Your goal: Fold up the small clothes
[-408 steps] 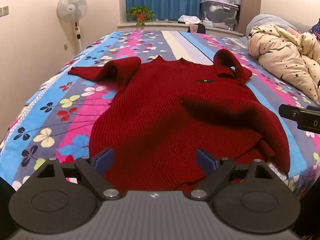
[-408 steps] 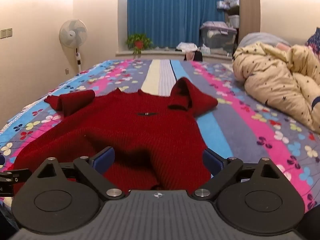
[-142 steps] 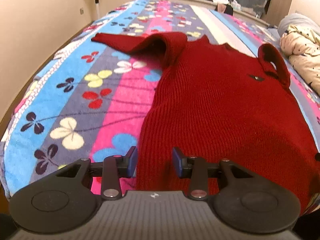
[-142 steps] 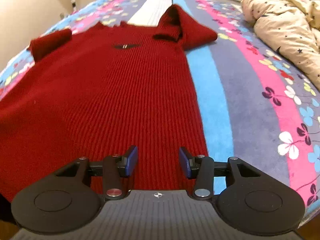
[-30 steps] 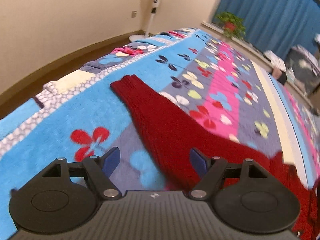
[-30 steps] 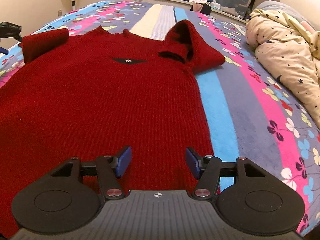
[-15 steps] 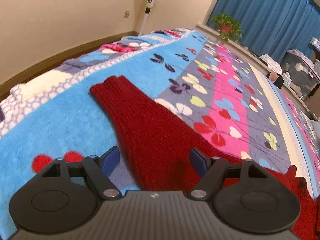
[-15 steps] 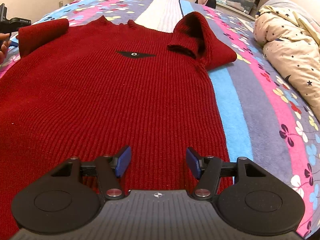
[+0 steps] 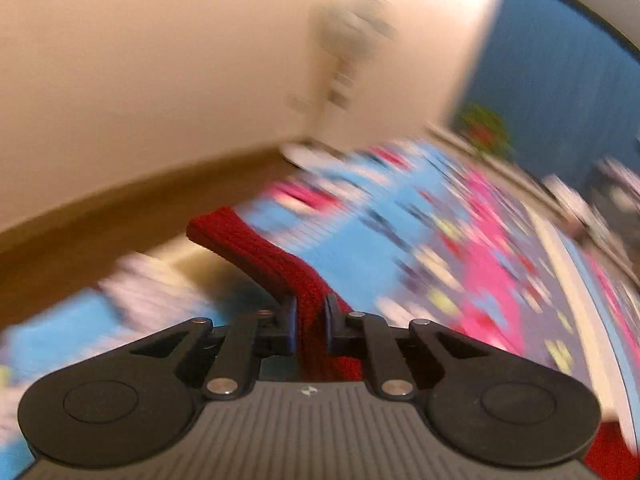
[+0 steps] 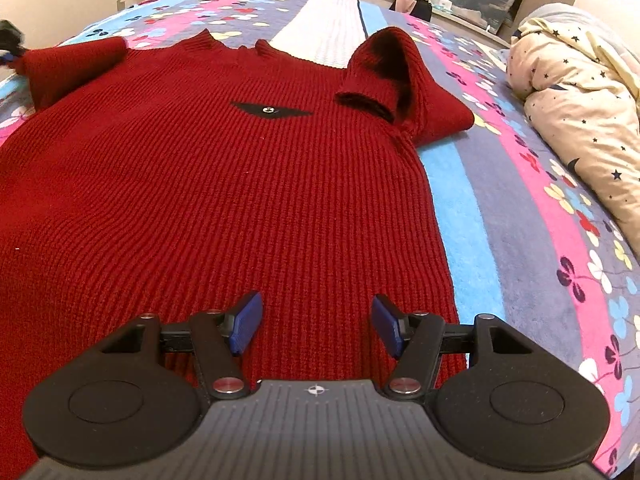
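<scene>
Nearest the viewer, the right claw [image 10: 316, 324] hangs over the lower part of a dark red knitted sweater [image 10: 224, 184], its blue pads [image 10: 246, 322] standing well apart and gripping nothing. The sweater lies spread front-up on a bed [image 10: 520, 216] covered with a striped, flower-printed blanket. A small dark patch with a metal stud [image 10: 269, 110] sits on the chest. The sweater's right sleeve [image 10: 396, 80] is bent back over the shoulder in a raised hump, its cuff opening facing the viewer. At the far left of the same view, the left sleeve [image 10: 68, 64] is pulled up off the bed. In the left wrist view, the left claw [image 9: 310, 322] has just been closing, and its pads now pinch that left sleeve [image 9: 260, 256] between them; the cuff end juts forward past the pads, lifted clear of the blanket. This view is heavily blurred. Beyond the sleeve, the blanket's blue and pink stripes give way to a wooden floor [image 9: 92, 220] and a cream wall. A standing fan [image 9: 348, 68] and a blue curtain [image 9: 560, 92] are only vaguely discernible. To the right of the sweater, a cream star-printed quilt [image 10: 580, 108] lies bunched on the bed.
</scene>
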Motion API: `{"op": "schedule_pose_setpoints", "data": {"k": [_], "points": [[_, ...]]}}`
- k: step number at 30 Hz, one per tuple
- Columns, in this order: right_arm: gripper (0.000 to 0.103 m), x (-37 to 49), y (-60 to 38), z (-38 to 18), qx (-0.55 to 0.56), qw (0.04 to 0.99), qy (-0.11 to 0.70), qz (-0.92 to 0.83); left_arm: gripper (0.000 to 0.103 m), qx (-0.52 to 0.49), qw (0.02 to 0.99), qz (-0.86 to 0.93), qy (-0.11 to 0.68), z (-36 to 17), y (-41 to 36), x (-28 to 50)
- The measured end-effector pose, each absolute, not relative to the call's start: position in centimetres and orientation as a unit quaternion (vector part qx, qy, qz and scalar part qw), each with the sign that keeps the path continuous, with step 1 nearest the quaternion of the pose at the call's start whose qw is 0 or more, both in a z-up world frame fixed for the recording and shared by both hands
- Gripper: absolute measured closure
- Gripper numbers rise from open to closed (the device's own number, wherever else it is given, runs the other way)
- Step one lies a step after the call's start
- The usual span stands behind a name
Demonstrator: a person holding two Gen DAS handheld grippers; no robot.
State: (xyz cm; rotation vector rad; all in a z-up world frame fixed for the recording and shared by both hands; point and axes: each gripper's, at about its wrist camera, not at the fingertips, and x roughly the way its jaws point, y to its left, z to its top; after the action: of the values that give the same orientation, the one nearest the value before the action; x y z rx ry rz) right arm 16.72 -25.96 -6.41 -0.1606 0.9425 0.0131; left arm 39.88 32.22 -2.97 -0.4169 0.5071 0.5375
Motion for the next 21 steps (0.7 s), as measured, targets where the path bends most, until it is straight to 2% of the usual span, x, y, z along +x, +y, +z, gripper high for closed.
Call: {"op": "schedule_pose_setpoints", "data": {"k": [2,5,6,9,11,12,13,15,16,17,18,19,20,21], "points": [[0.04,16.6,-26.0,-6.3,-0.074,0.889,0.452,0.003,0.089,-0.207,0.886,0.338,0.239,-2.8,34.2,37.8],[0.04,16.3,-25.9,-6.1,-0.074,0.891,0.448,0.002,0.085,-0.241,0.835,0.406,0.283,-4.0,36.4,35.4],[0.04,16.2,-25.9,-6.0,-0.075,0.892,0.445,0.003,0.08,-0.256,0.82,0.419,0.294,-4.3,36.7,34.8],[0.04,15.9,-26.0,-5.7,-0.072,0.895,0.44,-0.003,0.079,-0.241,0.809,0.455,0.284,-2.7,35.3,33.4],[0.04,15.7,-26.3,-5.3,-0.063,0.899,0.434,-0.008,0.069,-0.208,0.845,0.415,0.265,-0.8,32.4,33.0],[0.041,15.7,-26.4,-5.1,-0.058,0.901,0.43,-0.009,0.056,-0.188,0.872,0.37,0.26,-0.1,29.9,33.0],[0.042,15.7,-26.7,-4.8,-0.053,0.904,0.424,-0.013,0.047,-0.17,0.892,0.328,0.263,0.2,27.7,33.1],[0.044,16.0,-27.3,-4.0,-0.034,0.911,0.41,-0.022,0.047,-0.117,0.924,0.23,0.281,-0.3,21.8,33.3],[0.047,16.3,-27.8,-3.5,-0.019,0.916,0.401,-0.026,0.047,-0.095,0.933,0.193,0.289,-0.8,19.2,33.2],[0.056,16.7,-28.3,-2.9,-0.006,0.921,0.389,-0.028,0.047,-0.073,0.94,0.16,0.294,-1.5,16.6,33.1],[0.069,17.2,-28.7,-2.2,0.002,0.927,0.373,-0.031,0.047,-0.049,0.945,0.132,0.296,-2.2,14.1,32.8],[0.076,17.7,-29.0,-1.6,0.005,0.934,0.357,-0.031,0.047,-0.025,0.948,0.106,0.3,-3.0,11.5,32.3],[0.09,18.3,-29.2,-1.0,0.005,0.941,0.337,-0.025,0.047,-0.005,0.948,0.084,0.307,-4.1,9.1,31.5],[0.095,19.0,-29.4,-0.5,0.004,0.948,0.318,-0.017,0.047,0.01,0.946,0.057,0.318,-5.1,6.8,30.8]]}}
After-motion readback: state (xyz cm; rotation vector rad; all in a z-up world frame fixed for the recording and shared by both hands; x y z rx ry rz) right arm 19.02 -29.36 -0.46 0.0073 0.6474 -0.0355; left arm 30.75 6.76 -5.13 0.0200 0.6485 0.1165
